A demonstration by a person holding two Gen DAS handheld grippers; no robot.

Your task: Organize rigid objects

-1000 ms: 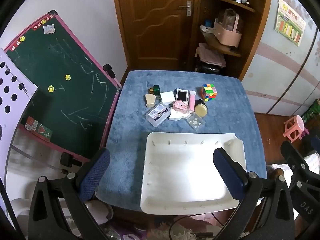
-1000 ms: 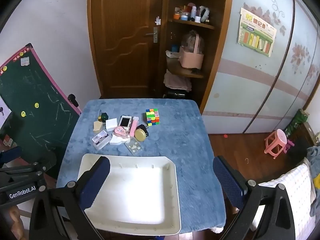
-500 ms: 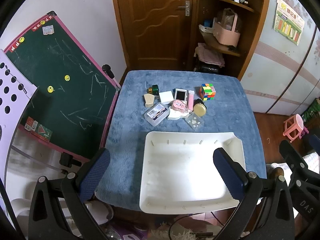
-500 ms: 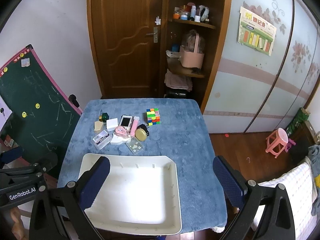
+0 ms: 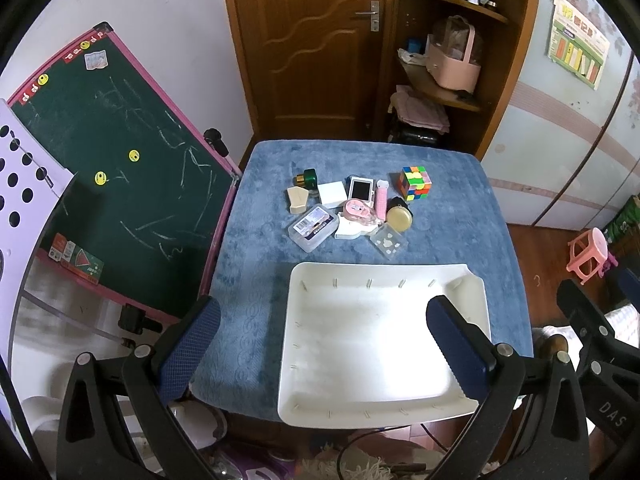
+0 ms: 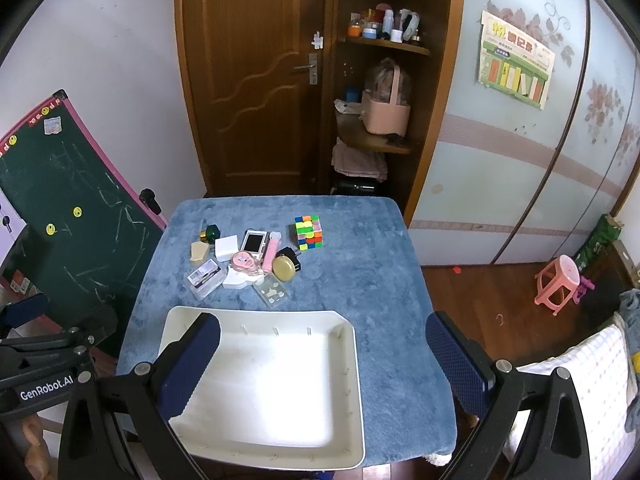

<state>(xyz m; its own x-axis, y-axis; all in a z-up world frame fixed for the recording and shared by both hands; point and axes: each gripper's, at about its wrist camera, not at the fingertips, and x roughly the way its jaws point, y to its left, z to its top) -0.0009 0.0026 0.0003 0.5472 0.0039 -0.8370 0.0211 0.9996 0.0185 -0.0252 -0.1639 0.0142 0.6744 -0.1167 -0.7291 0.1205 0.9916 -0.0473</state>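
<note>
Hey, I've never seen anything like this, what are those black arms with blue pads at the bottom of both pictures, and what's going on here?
Those are two handheld grippers, one in each of a person's hands; no robot is involved. Each carries a wide-angle camera looking forward along its two fingers, so one picture comes from the left gripper and the other from the right gripper. Both are open and hold nothing. Below them is a table with a blue cover. On it sits an empty white tray, and beyond that a cluster of small things, including a colourful puzzle cube, a clear plastic box and a round gold case. Nothing has been sorted into the tray yet.
</note>
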